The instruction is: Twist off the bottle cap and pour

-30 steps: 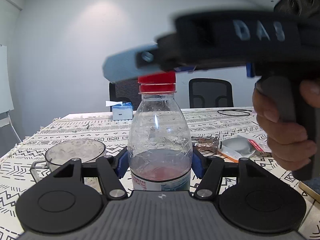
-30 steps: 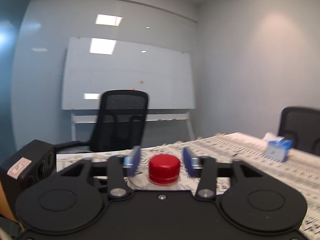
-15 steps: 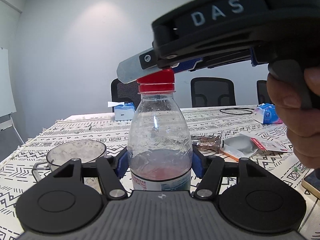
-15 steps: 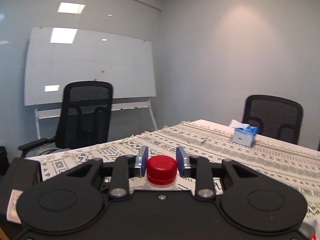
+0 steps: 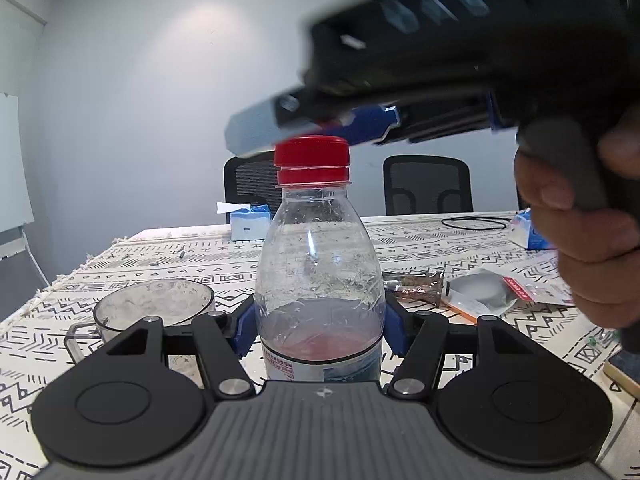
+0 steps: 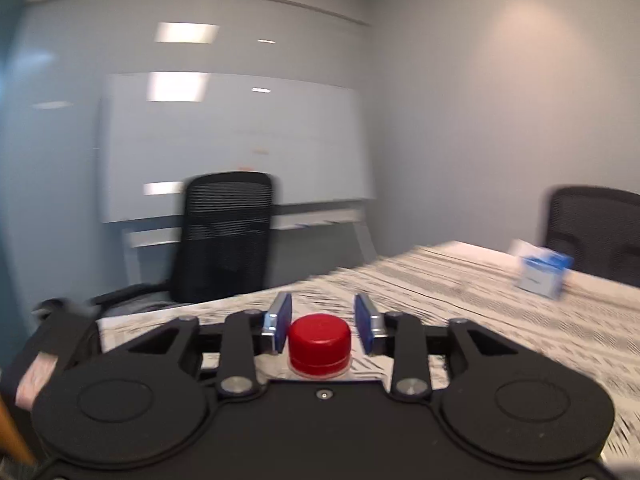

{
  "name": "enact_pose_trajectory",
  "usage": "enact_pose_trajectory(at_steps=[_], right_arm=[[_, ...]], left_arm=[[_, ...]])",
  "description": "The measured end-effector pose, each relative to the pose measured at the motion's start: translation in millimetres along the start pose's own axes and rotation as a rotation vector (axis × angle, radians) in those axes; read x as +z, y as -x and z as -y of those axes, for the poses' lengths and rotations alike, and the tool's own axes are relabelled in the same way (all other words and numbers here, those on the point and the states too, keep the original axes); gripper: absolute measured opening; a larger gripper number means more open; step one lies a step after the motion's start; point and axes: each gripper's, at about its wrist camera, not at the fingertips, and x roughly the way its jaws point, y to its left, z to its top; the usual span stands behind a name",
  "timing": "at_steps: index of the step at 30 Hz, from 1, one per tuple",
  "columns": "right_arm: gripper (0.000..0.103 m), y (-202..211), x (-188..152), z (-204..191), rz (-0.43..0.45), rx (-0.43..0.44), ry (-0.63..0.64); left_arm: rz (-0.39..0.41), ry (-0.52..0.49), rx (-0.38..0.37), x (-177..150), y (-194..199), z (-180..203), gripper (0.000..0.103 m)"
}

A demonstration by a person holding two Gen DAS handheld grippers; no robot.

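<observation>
Two tools share one bottle [image 5: 318, 280]: the left tool [image 5: 318, 316] is clenched on its clear body, blue pads pressed to either side, holding it upright on the desk [image 5: 420, 248]. Half a second ago the right tool [image 6: 323, 322] had its pads closed in on the red cap [image 6: 319, 344]; now they stand apart with a gap on each side, so the grip is released, and both views blur with its motion. My reading is a re-grip between twists: the cap [image 5: 312, 152] still sits square on the neck with its ring just below, so unscrewing is not finished and pouring cannot begin. Inside the bottle a shallow layer of pinkish liquid lies near the bottom, level with the left tool's pads; the walls above are streaked. Left of that tool, near it, a clear handled cup [image 5: 154, 304] waits, empty apart from a cloudy film
</observation>
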Motion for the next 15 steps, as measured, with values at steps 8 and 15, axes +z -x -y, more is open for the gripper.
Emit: enact_pose_trajectory(at_steps=[8,15], right_arm=[[0.033,-9.9,-2.7,-23.0,-0.054,-0.205,-0.130],[0.032,-16.8,-5.0,-17.8,-0.047,-0.114,-0.063]], left_arm=[[-0.001,-0.010,0.024,5.4,-32.6,15.7,0.059],[-0.002,0.008,0.007,8.5,-39.5,25.0,0.058]])
